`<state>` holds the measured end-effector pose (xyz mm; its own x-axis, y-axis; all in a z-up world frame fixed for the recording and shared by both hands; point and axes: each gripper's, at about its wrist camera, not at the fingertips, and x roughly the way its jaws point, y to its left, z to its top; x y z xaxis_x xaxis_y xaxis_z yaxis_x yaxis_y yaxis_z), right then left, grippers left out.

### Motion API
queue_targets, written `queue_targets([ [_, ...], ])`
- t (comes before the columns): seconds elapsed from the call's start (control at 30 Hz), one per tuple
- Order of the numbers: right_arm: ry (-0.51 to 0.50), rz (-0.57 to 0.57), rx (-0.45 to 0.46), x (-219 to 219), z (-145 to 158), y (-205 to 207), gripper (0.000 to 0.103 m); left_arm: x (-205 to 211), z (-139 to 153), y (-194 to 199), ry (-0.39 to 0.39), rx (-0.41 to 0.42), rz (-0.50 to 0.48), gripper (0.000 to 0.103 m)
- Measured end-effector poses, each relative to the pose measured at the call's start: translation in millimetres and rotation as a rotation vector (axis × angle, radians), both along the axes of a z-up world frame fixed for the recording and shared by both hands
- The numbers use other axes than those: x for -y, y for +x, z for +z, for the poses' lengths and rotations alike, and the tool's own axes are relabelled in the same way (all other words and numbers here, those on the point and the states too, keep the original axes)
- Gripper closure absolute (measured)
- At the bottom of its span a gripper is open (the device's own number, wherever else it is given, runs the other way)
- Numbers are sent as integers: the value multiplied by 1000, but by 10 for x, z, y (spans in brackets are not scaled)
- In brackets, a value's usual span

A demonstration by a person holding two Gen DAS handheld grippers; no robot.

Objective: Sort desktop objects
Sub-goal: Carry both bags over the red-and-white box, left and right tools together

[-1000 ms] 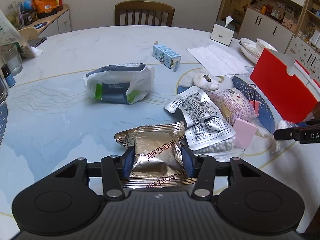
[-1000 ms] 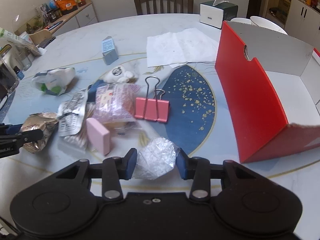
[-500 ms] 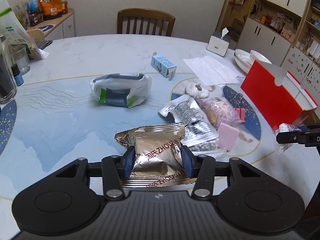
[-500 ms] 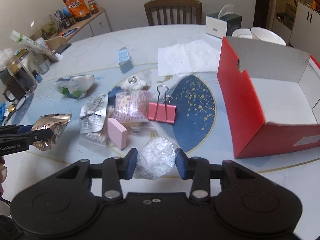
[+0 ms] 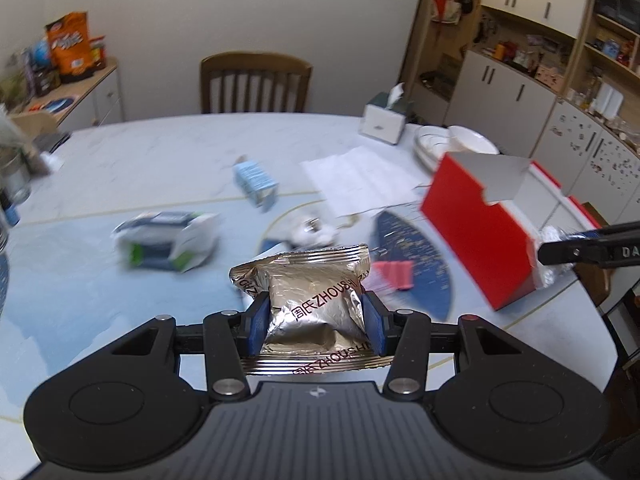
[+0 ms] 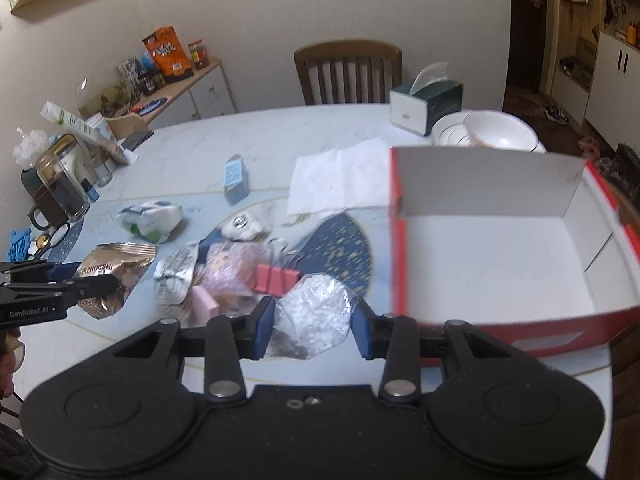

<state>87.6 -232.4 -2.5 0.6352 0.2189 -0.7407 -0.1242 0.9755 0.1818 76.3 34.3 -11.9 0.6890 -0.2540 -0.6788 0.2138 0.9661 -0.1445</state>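
Note:
My left gripper [image 5: 316, 320] is shut on a gold foil snack packet [image 5: 312, 300] and holds it high above the table. It also shows at the left of the right wrist view [image 6: 116, 276]. My right gripper [image 6: 314, 320] is shut on a clear bag of white beads [image 6: 316, 312], lifted beside the near left corner of the open red box [image 6: 400, 264]. The box [image 5: 476, 228] has a white, empty inside. The right gripper's fingers [image 5: 580, 248] with the bag [image 5: 550, 236] show at the right edge of the left wrist view.
On the table lie a pink binder clip [image 6: 276, 278], pink eraser [image 6: 204, 304], silver packet [image 6: 176, 272], pinkish snack bag [image 6: 224, 268], white-green tissue pack [image 6: 150, 220], blue carton [image 6: 236, 178], white toy [image 6: 244, 226], paper sheet [image 6: 340, 176], tissue box [image 6: 424, 104] and bowls [image 6: 488, 130].
Both grippers have risen well above the table with their loads. The right gripper has moved toward the red box, whose inside now shows. The left view has swung right.

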Motion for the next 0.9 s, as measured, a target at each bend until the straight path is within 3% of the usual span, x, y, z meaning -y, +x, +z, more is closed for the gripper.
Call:
queue_targets([
  [0.57,-24,-57,52,1120,6,82,64,1423,357,307,14,70,-185,57],
  [0.63,-33,-65,54,1227,-14,101,64,1605,373,358,19,78,-213,61],
  [0.67,-35,-67,55,1285,-22,107,64,1691,376,383,20,84,-227,70],
  [0.8,-30,-86,40,1469,-100,174,64,1990,327,527,36,83,-273,73],
  [0.9,-18,-77,37,1543,-123,187,64,1980,233,608,40,48,-266,73],
])
